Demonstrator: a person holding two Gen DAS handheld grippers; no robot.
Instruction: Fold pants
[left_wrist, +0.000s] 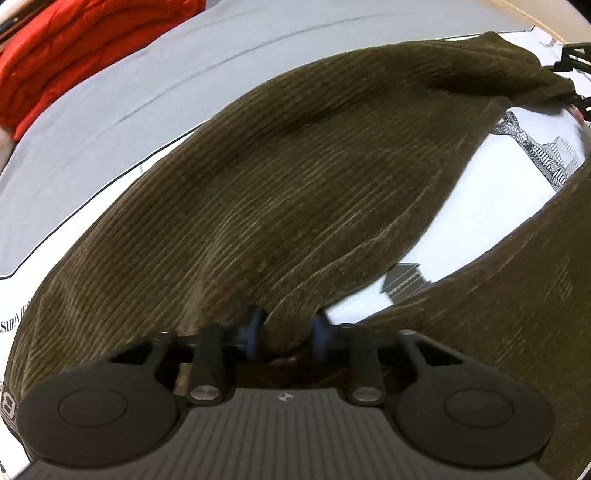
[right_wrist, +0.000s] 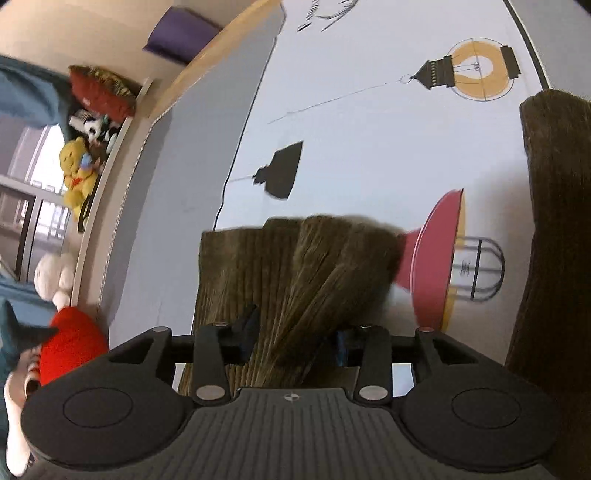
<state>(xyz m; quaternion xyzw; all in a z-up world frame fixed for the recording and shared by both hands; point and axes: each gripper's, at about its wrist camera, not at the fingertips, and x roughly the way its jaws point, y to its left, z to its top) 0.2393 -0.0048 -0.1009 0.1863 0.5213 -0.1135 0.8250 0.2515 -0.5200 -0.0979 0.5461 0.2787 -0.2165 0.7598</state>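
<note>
Rightward, bare sheet (right_wrist: 369, 147) beside pants (right_wrist: 295, 266)

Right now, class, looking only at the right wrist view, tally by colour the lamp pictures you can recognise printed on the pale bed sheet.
Yellow-orange bulb lantern picture: 1
Black lampshade picture: 1
Pink lampshade picture with caged bulb: 1
Total: 3

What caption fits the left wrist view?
Left tool pinching olive corduroy pants over a printed bedsheet.
</note>
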